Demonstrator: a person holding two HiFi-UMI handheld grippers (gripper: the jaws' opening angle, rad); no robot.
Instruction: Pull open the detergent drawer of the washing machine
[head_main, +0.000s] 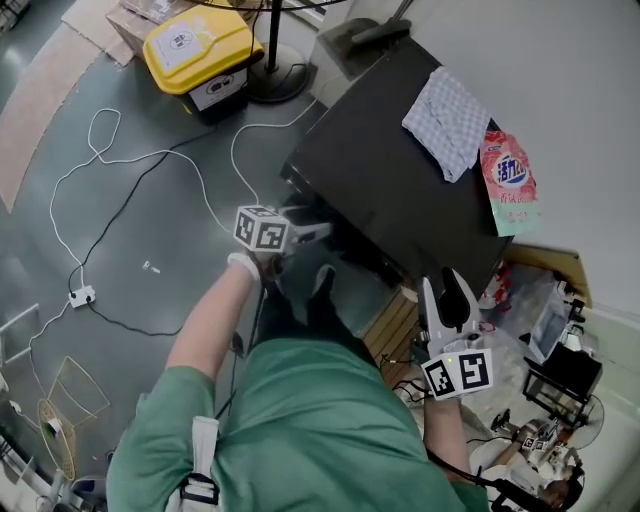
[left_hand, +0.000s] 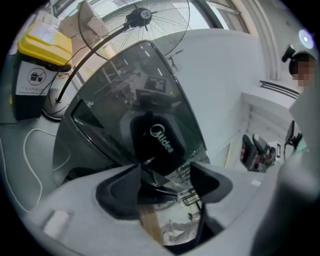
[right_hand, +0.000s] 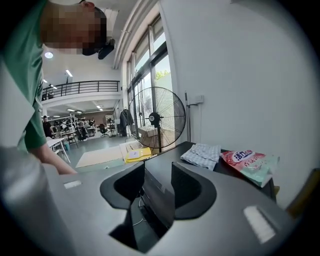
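The black washing machine (head_main: 390, 170) is seen from above; its front is hidden under the top, so I cannot make out the detergent drawer. My left gripper (head_main: 318, 232) is at the machine's front upper left corner. In the left gripper view the jaws of that gripper (left_hand: 166, 172) stand wide apart and empty, facing the glass door (left_hand: 140, 100) with its dark Midea badge. My right gripper (head_main: 443, 285) hovers off the machine's front right corner, open. In the right gripper view it (right_hand: 158, 175) looks along the machine's top (right_hand: 220, 167).
A checked cloth (head_main: 448, 122) and a pink detergent bag (head_main: 507, 180) lie on the machine's top. A yellow bin (head_main: 198, 50) and a fan's round base (head_main: 278, 75) stand beyond it. Cables (head_main: 120, 200) trail over the floor. Cluttered gear (head_main: 550, 330) crowds the right side.
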